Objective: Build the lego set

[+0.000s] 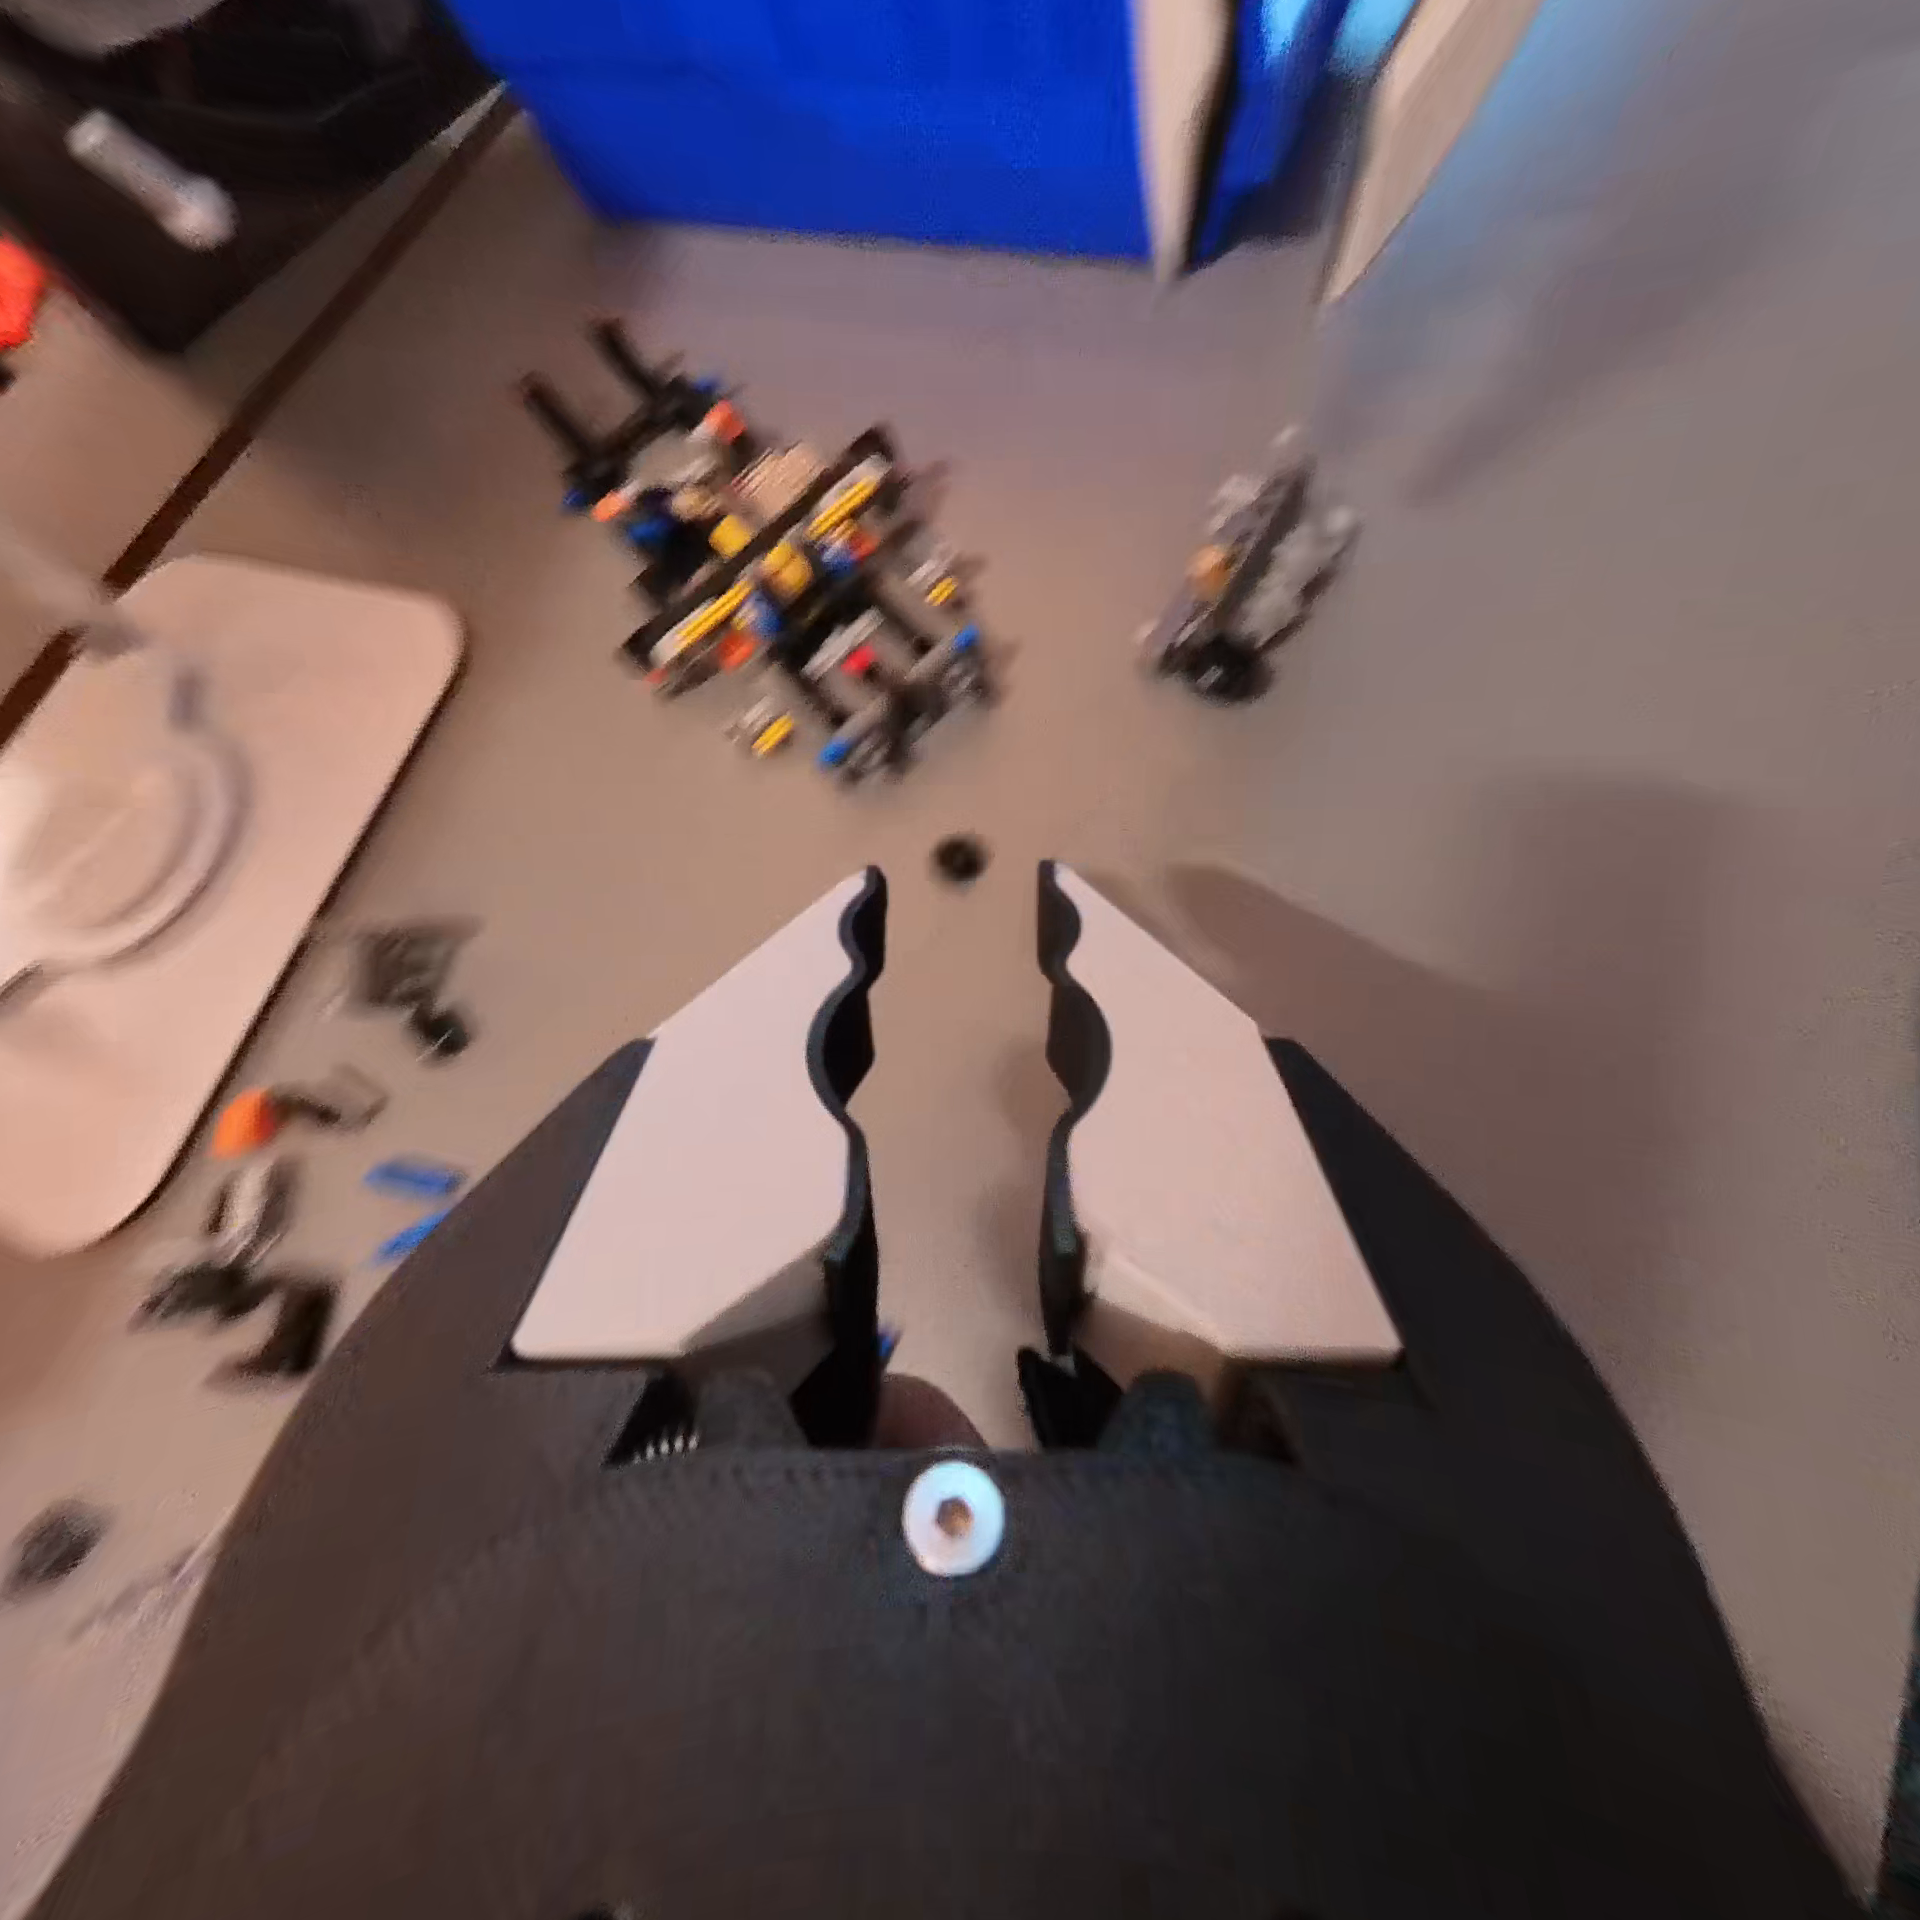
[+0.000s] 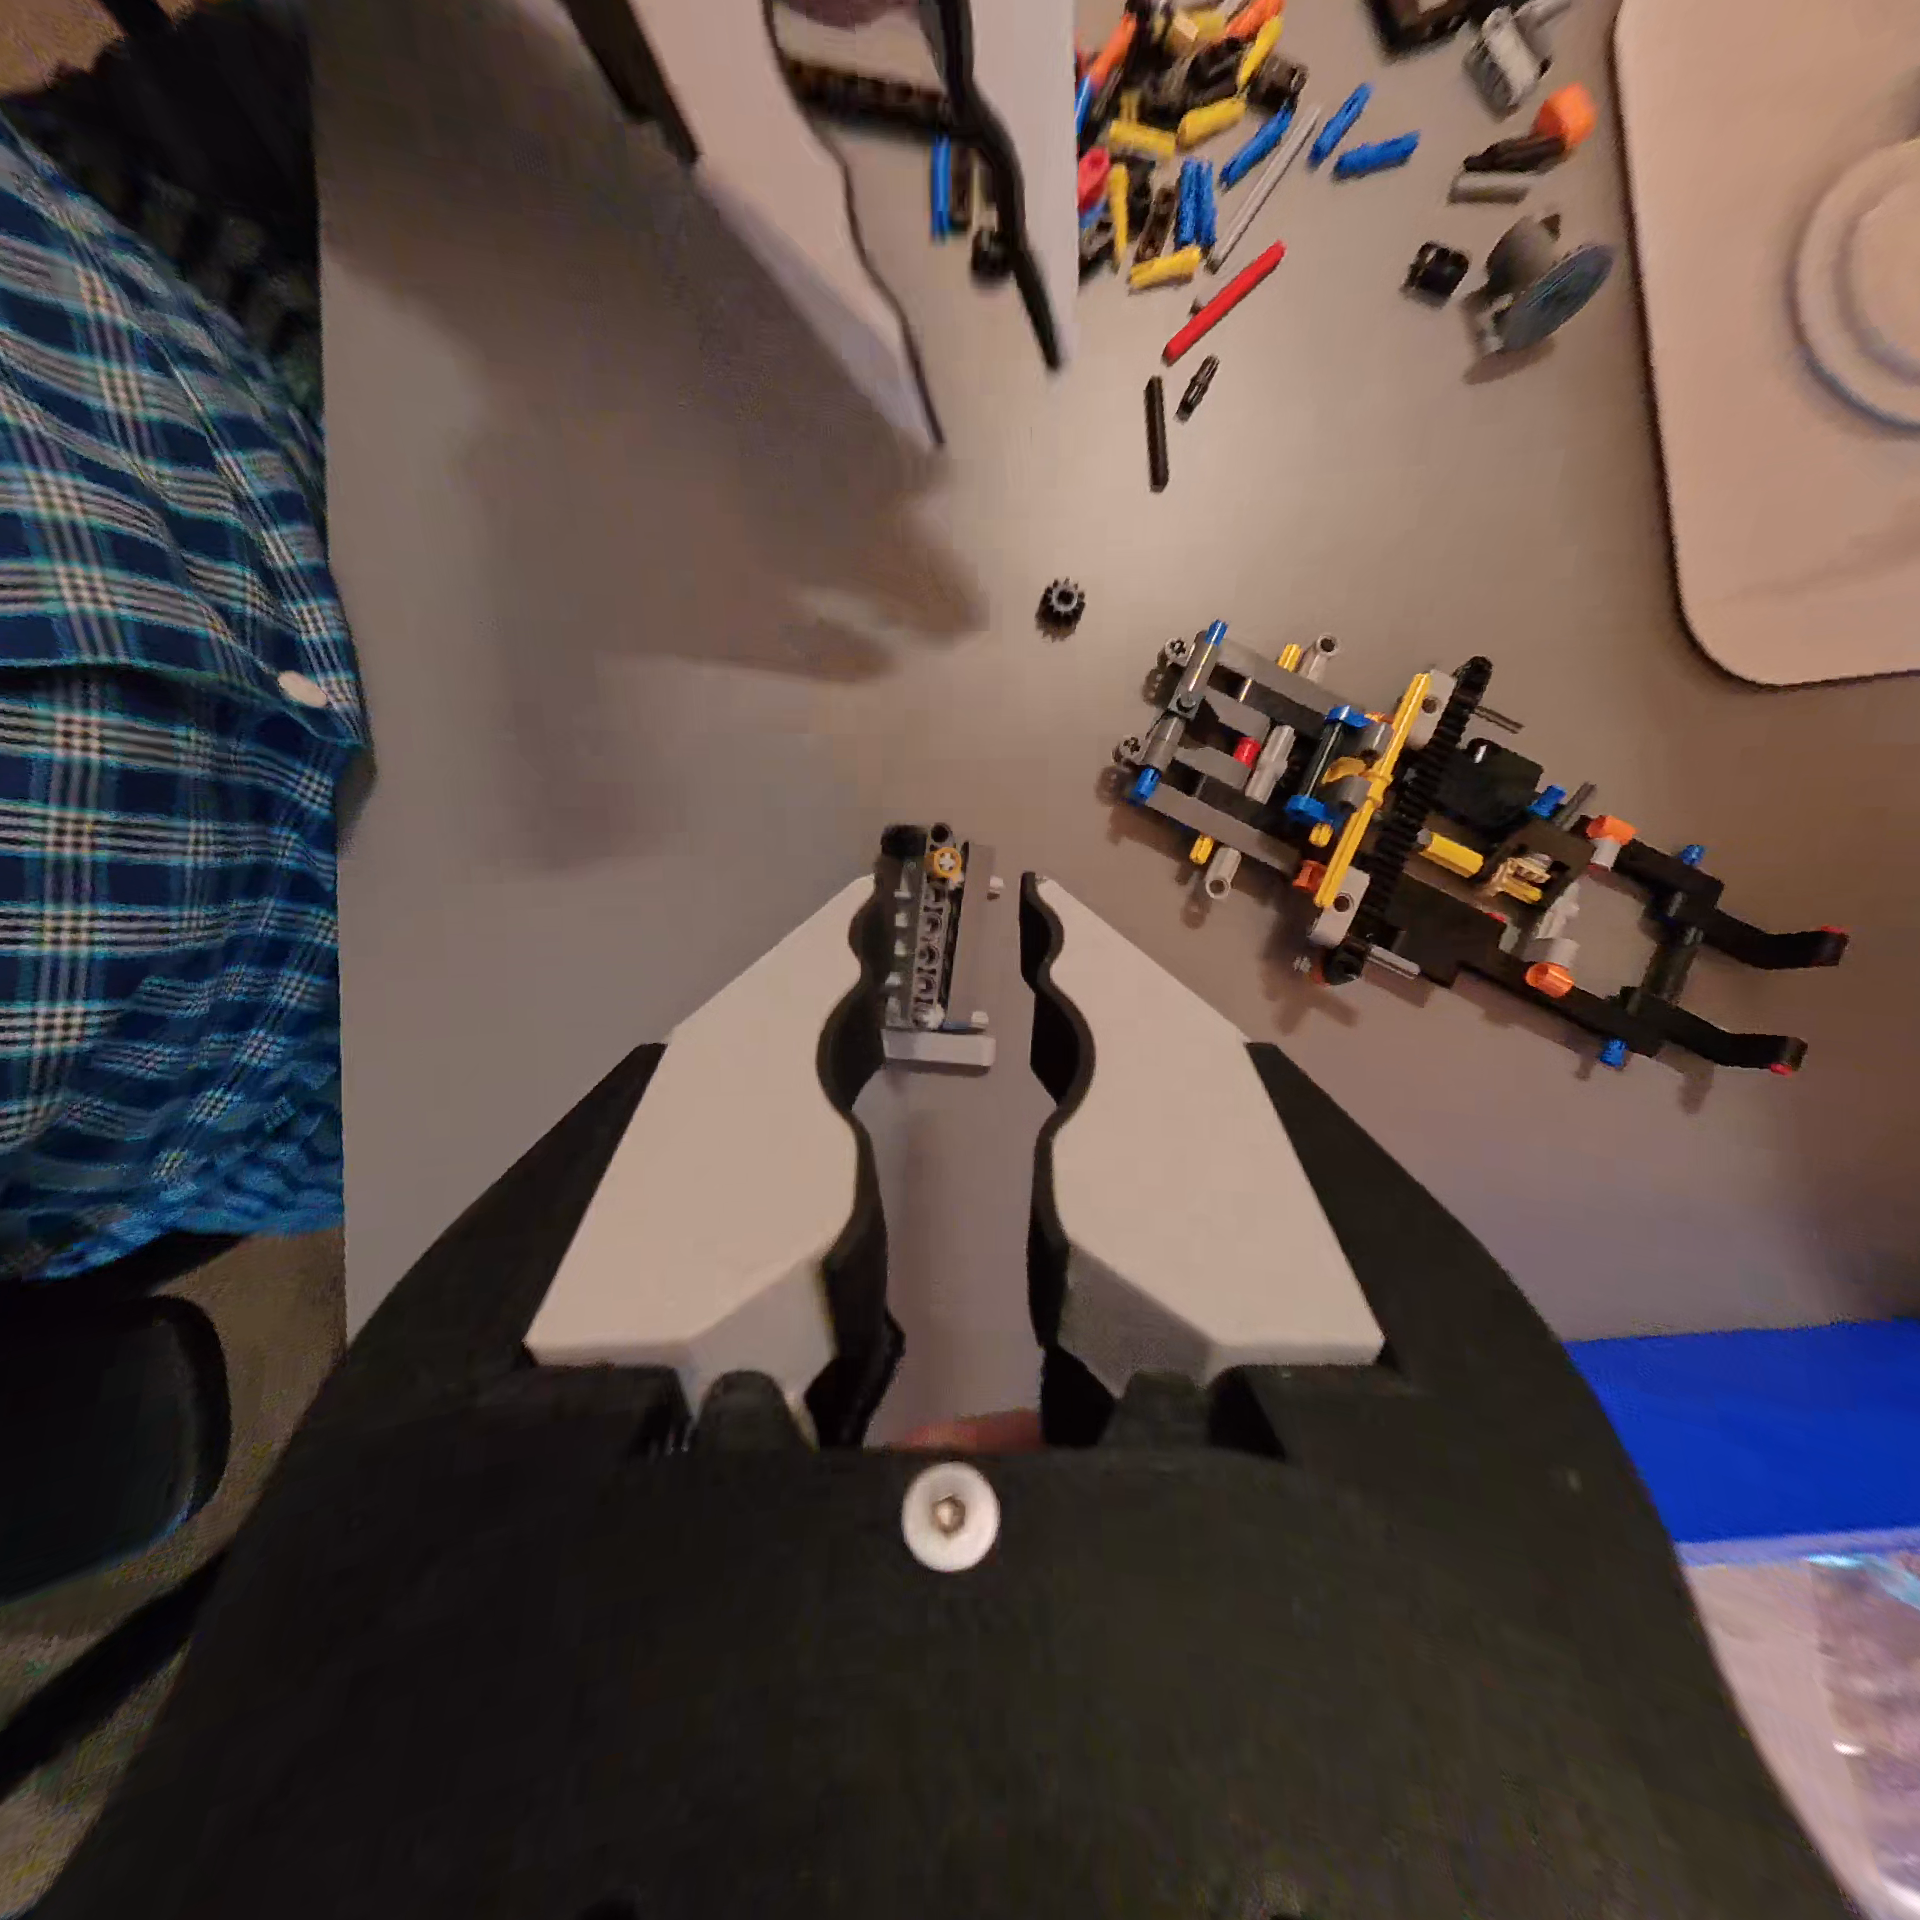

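The left gripper (image 1: 961, 883) hangs with jaws apart and empty, lined up on a small black gear (image 1: 958, 858) just past its tips, probably its next pickup. The right gripper (image 2: 951, 883), jaws parted, frames a grey sub-assembly (image 2: 933, 951) without clearly pinching it. The main chassis (image 2: 1455, 831) lies to the right; loose parts (image 2: 1195, 156) crowd the top of the frame.
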